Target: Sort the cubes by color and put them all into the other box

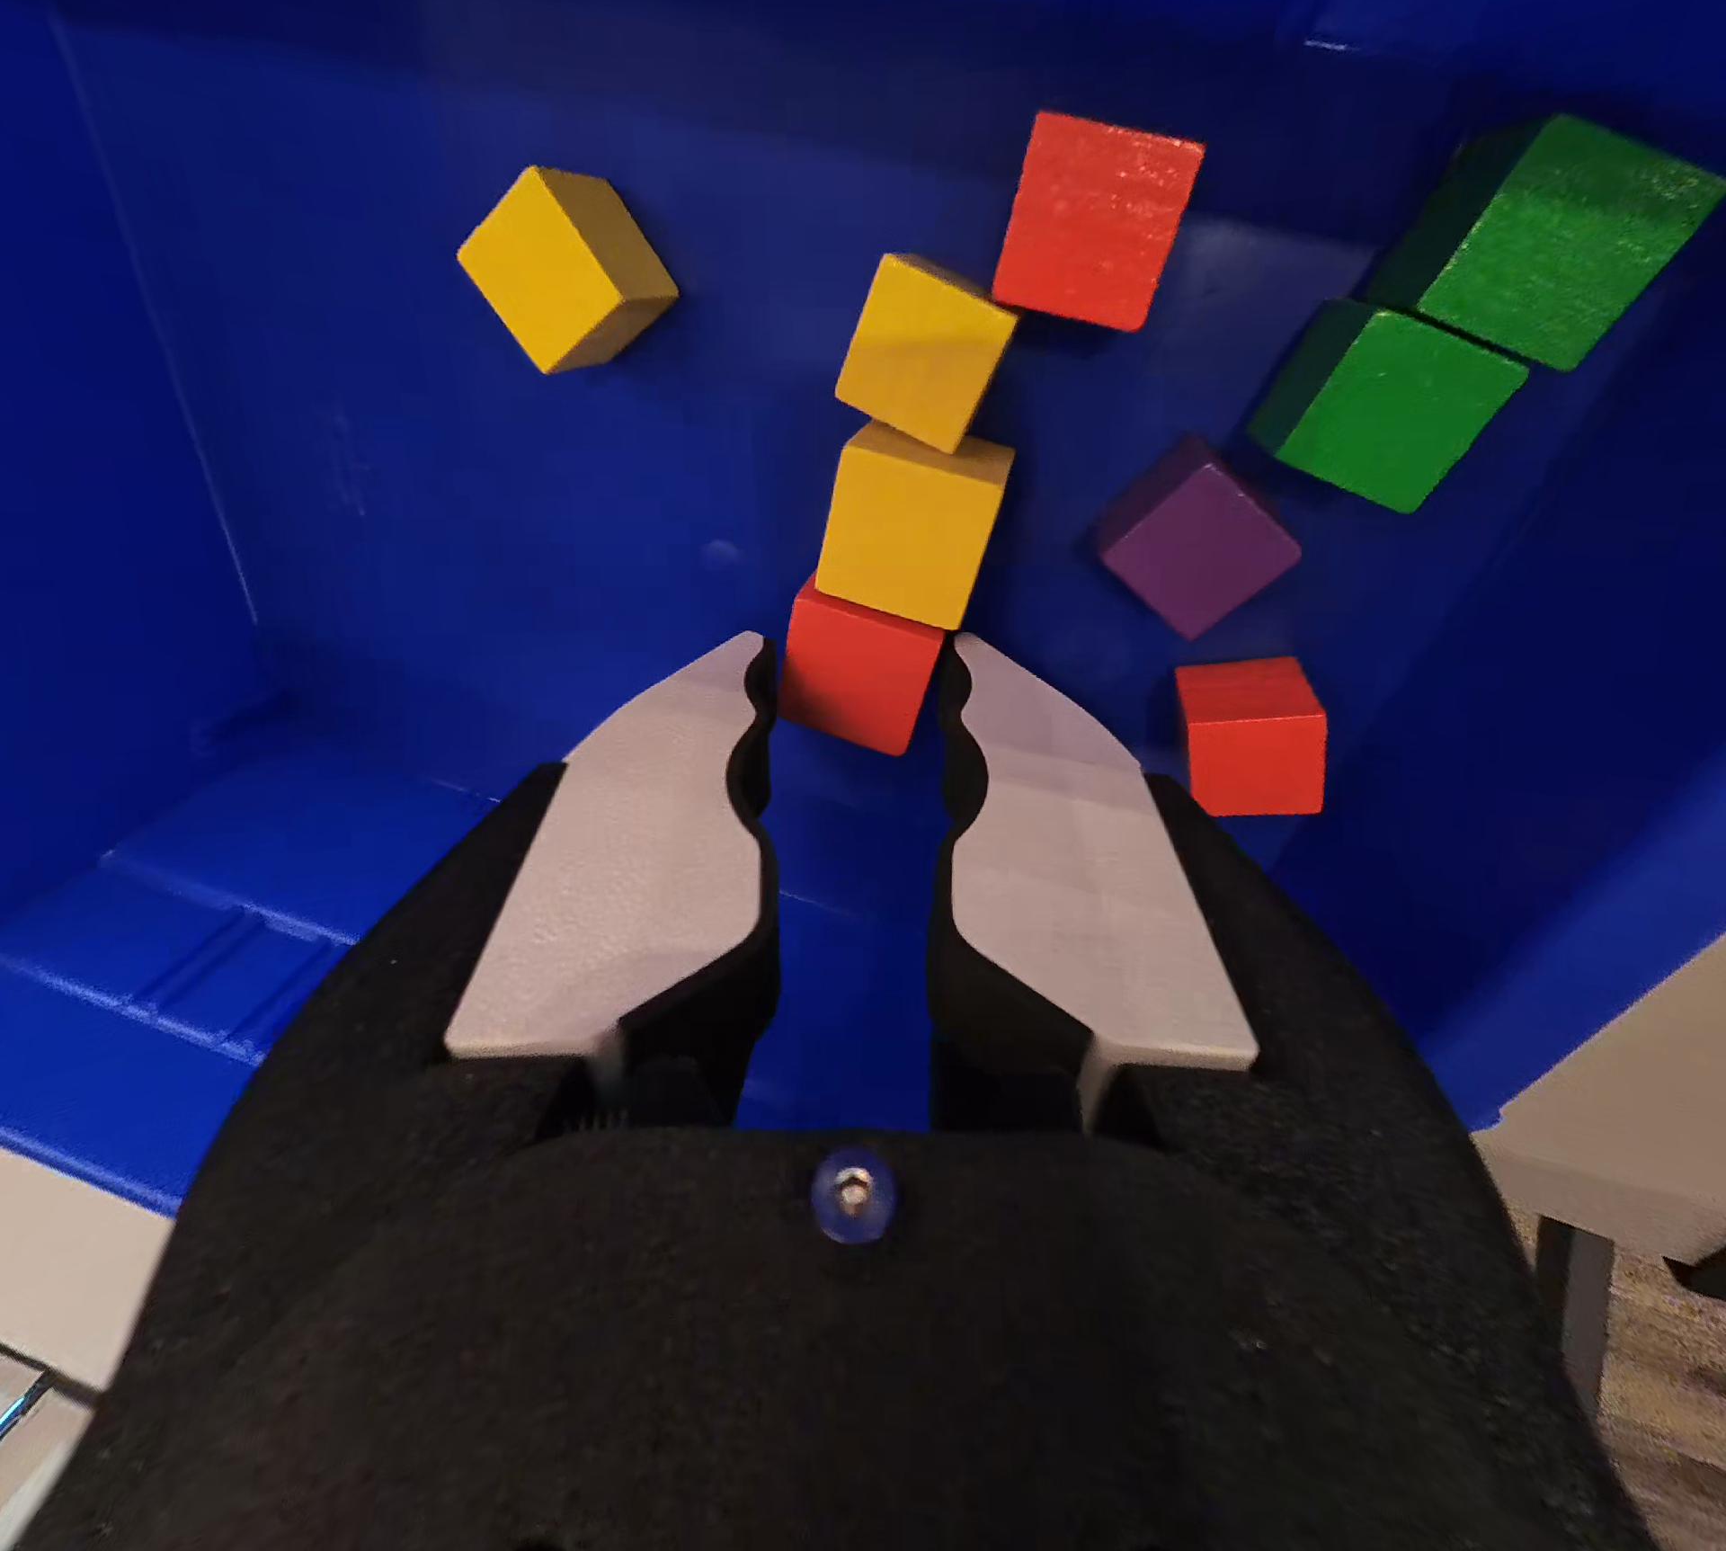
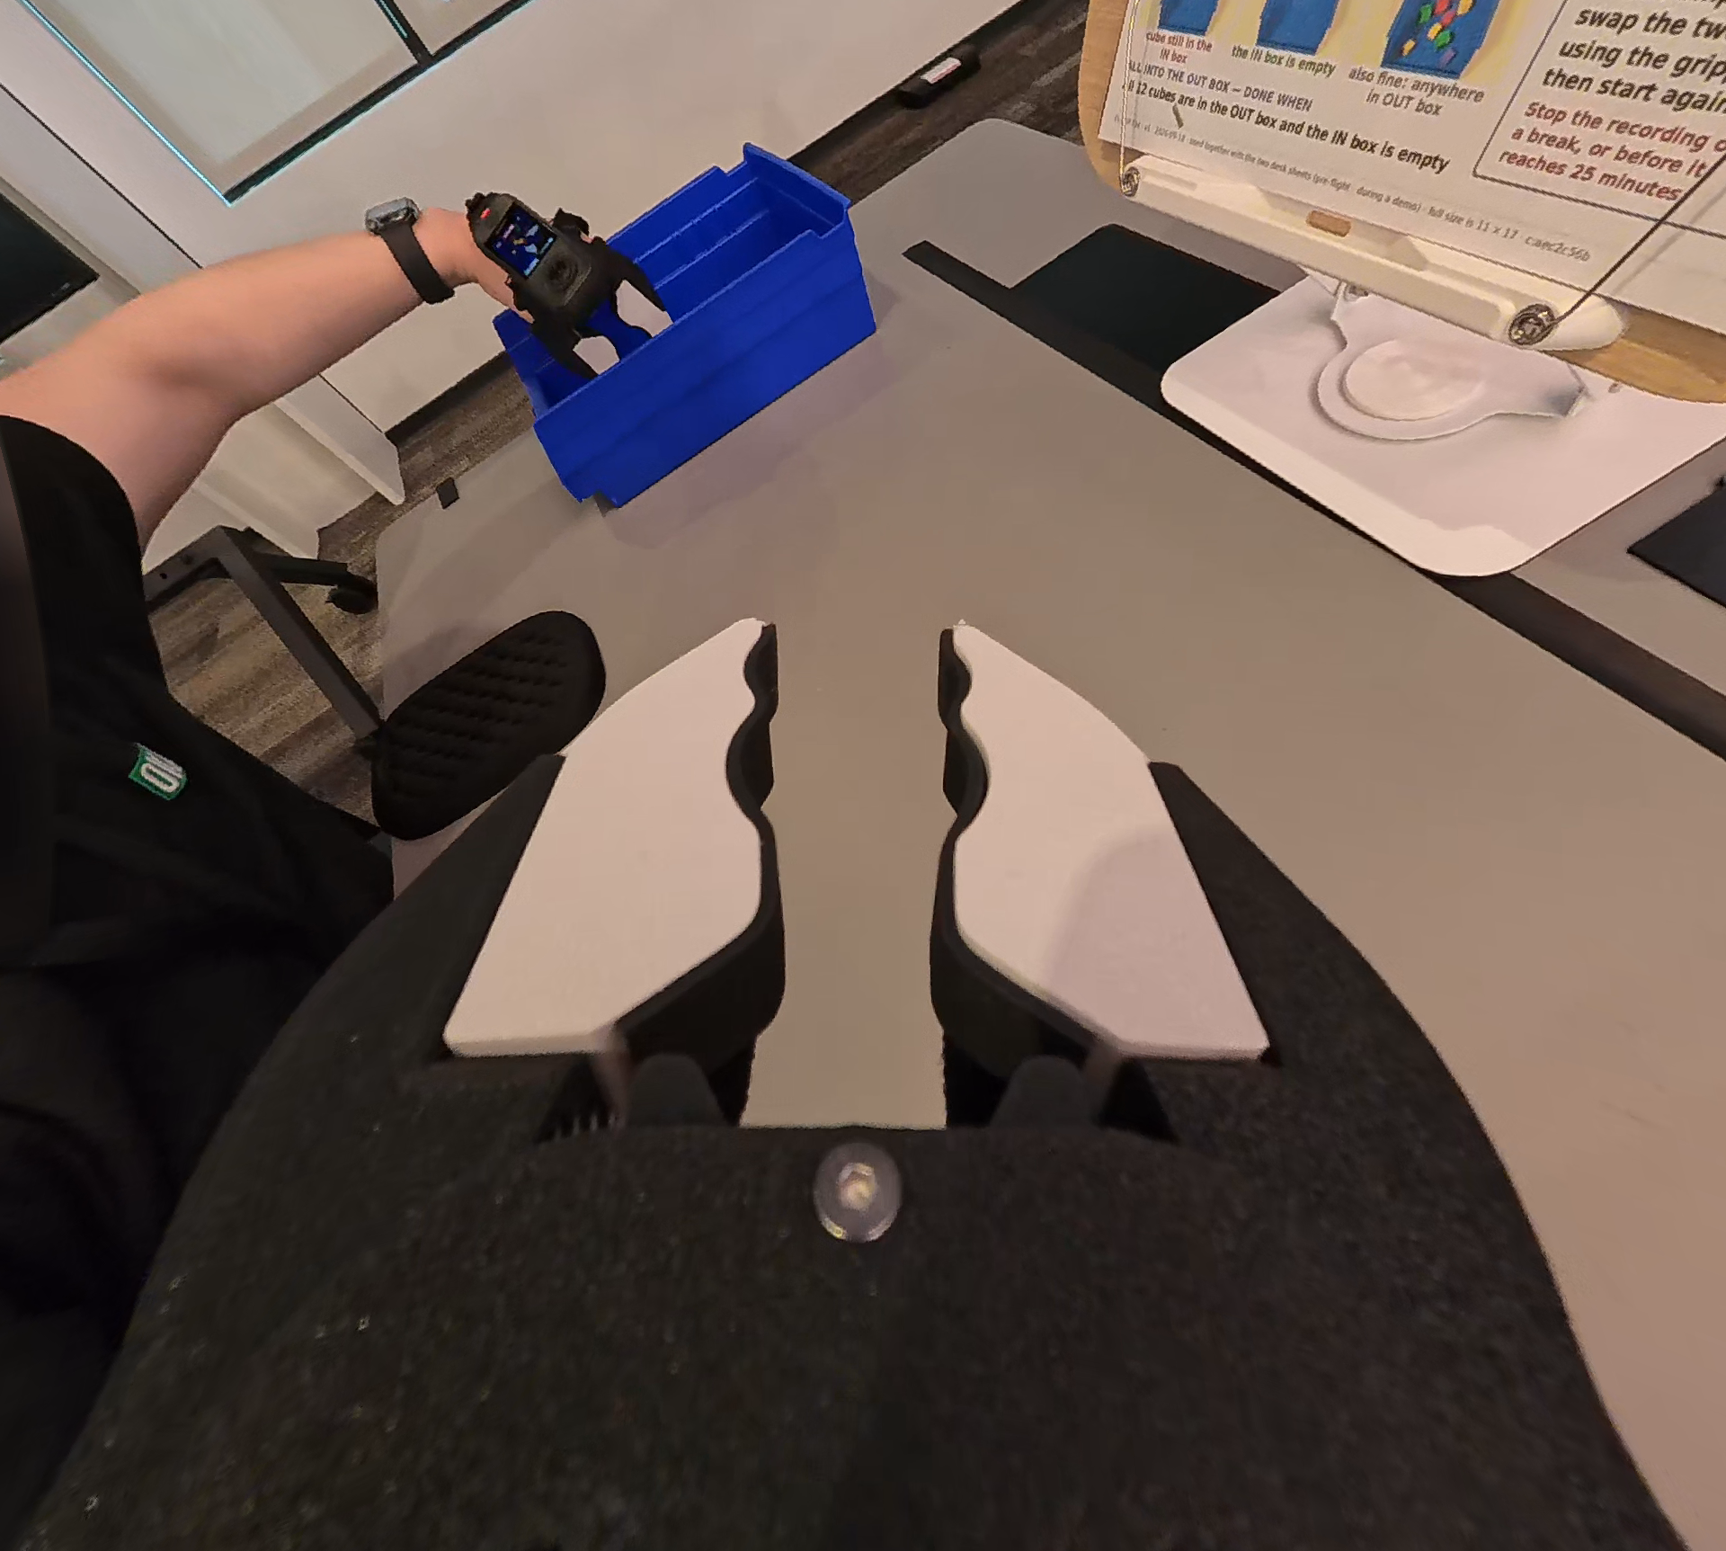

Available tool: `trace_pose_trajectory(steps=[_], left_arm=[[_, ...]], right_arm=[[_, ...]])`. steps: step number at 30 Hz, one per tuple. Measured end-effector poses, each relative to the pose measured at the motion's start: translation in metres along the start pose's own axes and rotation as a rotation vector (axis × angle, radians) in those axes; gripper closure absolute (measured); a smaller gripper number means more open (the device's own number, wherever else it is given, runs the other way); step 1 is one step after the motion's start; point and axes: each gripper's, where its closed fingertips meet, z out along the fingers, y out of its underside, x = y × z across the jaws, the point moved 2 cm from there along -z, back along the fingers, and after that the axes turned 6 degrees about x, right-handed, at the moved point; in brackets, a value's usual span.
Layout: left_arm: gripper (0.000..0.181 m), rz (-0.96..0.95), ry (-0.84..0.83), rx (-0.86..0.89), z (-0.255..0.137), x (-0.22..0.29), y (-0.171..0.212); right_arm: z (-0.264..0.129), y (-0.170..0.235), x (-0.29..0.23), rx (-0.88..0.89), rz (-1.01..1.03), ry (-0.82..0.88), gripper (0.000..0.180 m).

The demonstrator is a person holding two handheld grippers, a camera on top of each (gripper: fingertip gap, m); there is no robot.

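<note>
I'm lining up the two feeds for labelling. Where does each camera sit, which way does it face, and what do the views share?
Left wrist view: on the left gripper, looking down into the blue box at the cubes; its open jaws flank a red cube.
Right wrist view: on the right gripper, above the grey table, facing across it; jaws open and empty, with the person's arm in view.
Shared: the blue box and left gripper.

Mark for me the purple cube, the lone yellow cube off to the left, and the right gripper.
purple cube point(image 1: 1200, 549): left wrist view, on its top face.
lone yellow cube point(image 1: 551, 264): left wrist view, on its top face.
right gripper point(image 2: 859, 637): right wrist view, midway between its open fingertips.
</note>
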Motion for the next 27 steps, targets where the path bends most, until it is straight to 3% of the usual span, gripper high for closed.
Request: trace_pose_trajectory(steps=[4, 7, 12, 15, 19, 23, 27], left_arm=[[0.149, -0.042, 0.022, -0.038, -0.003, 0.001, 0.004], [0.151, -0.066, -0.061, -0.044, -0.018, -0.008, 0.01], [0.151, -0.193, -0.313, 0.184, -0.095, -0.039, -0.019], [0.151, -0.199, -0.44, 0.428, -0.149, -0.045, -0.078], [0.151, -0.134, -0.464, 0.847, -0.199, -0.022, -0.197], [0.152, -0.011, -0.412, 1.203, -0.217, 0.023, -0.317], [0.152, 0.095, -0.346, 1.374, -0.215, 0.061, -0.404]], right_arm=[[-0.002, 0.0, 0.0, 0.002, 0.007, -0.022, 0.148], [-0.006, -0.001, -0.001, 0.006, 0.008, -0.038, 0.148], [-0.013, -0.007, 0.001, 0.047, 0.011, -0.048, 0.148], [-0.008, -0.012, -0.004, 0.08, 0.023, -0.105, 0.148], [0.016, -0.016, -0.028, 0.115, 0.054, -0.252, 0.145], [0.043, -0.019, -0.072, 0.162, 0.162, -0.487, 0.136], [0.054, -0.022, -0.094, 0.198, 0.255, -0.596, 0.132]])
